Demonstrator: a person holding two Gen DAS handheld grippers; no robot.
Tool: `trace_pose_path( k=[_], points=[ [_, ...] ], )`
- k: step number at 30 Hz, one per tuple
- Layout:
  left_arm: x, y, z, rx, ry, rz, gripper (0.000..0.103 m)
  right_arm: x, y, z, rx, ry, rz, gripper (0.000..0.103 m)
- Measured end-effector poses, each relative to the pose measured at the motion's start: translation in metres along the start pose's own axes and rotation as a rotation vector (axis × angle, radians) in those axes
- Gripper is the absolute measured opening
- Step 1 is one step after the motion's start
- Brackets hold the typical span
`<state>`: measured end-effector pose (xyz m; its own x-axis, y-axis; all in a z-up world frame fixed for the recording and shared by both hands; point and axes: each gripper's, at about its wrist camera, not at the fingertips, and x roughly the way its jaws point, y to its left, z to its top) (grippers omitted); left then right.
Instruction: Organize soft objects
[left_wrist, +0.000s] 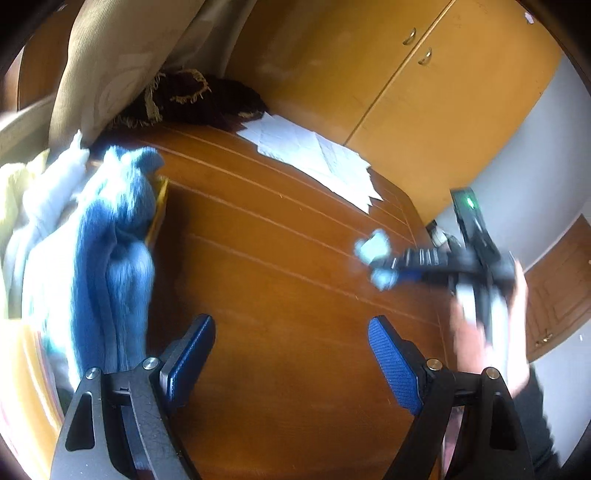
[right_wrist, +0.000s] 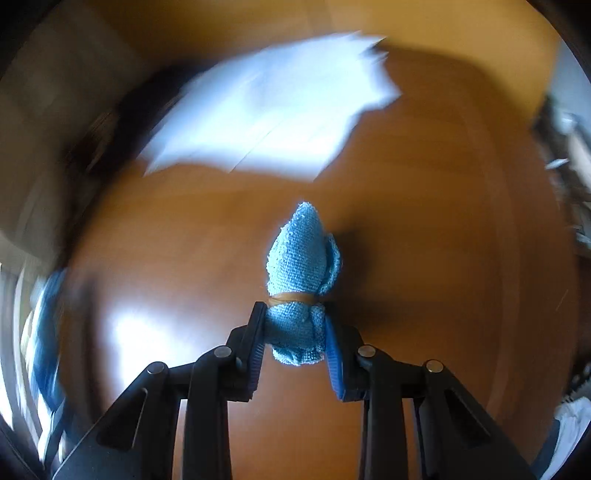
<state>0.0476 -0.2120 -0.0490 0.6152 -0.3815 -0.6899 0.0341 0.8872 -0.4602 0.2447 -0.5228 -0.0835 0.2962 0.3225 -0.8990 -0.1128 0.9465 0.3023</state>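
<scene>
A small light-blue knitted cloth roll (right_wrist: 299, 254) with a rubber band around it hangs over the wooden table (right_wrist: 424, 206). My right gripper (right_wrist: 294, 325) is shut on the roll's lower end, both pads pressing its sides. In the left wrist view the same roll (left_wrist: 375, 245) shows blurred at the right, gripped by the right gripper (left_wrist: 386, 264), which a hand (left_wrist: 476, 339) holds. My left gripper (left_wrist: 291, 325) stands open over bare table (left_wrist: 277, 240), with nothing between its pads. A fluffy blue cloth (left_wrist: 114, 240) lies at the left, just beyond the left finger.
White and pale yellow cloths (left_wrist: 48, 199) are piled behind the blue one, beside a yellow box edge (left_wrist: 159, 206). Loose white papers (left_wrist: 314, 155) lie at the table's far side. A dark fringed fabric (left_wrist: 199, 99) and a beige curtain (left_wrist: 110, 55) sit at the back, a wooden cupboard (left_wrist: 443, 92) beyond.
</scene>
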Motion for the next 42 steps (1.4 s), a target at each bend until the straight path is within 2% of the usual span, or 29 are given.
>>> trace_pose_path(
  k=[3,7,10,13,15,19,21,23,26,32,36,42],
  points=[
    [-0.006,-0.005,-0.014,0.004,0.044,-0.017,0.087,-0.007,0.042,-0.074,-0.068,0.044,0.074,0.029],
    [-0.007,-0.007,-0.034,-0.024,0.12,-0.071,0.087,-0.023,0.079,-0.155,-0.103,0.028,0.171,0.029],
    [-0.004,-0.008,-0.044,-0.039,0.154,-0.07,0.087,-0.028,0.085,-0.197,-0.056,-0.007,0.253,0.029],
    [0.004,-0.018,-0.051,-0.008,0.194,-0.057,0.085,-0.032,0.082,-0.223,-0.005,-0.06,0.312,0.029],
    [0.01,-0.024,-0.055,-0.001,0.223,-0.064,0.081,-0.038,0.078,-0.235,-0.007,-0.108,0.335,0.028],
    [0.019,-0.027,-0.063,-0.011,0.27,-0.074,0.068,-0.046,0.066,-0.248,-0.024,-0.139,0.385,0.028],
    [0.023,-0.027,-0.068,-0.018,0.285,-0.056,0.065,-0.051,0.067,-0.252,-0.069,-0.178,0.339,0.028],
    [0.024,-0.026,-0.07,-0.018,0.279,-0.037,0.057,-0.053,0.071,-0.256,-0.116,-0.198,0.308,0.028],
    [0.024,-0.026,-0.074,-0.024,0.289,-0.032,0.044,-0.042,0.078,-0.257,-0.133,-0.187,0.347,0.028],
    [0.025,-0.02,-0.077,-0.05,0.289,-0.024,0.024,-0.034,0.088,-0.254,-0.163,-0.208,0.332,0.028],
    [0.022,-0.024,-0.077,-0.037,0.274,-0.022,0.019,-0.033,0.092,-0.253,-0.173,-0.208,0.322,0.028],
    [-0.012,-0.024,-0.064,-0.026,0.183,-0.054,0.018,-0.052,0.101,-0.255,-0.196,-0.261,0.349,0.027]
  ],
)
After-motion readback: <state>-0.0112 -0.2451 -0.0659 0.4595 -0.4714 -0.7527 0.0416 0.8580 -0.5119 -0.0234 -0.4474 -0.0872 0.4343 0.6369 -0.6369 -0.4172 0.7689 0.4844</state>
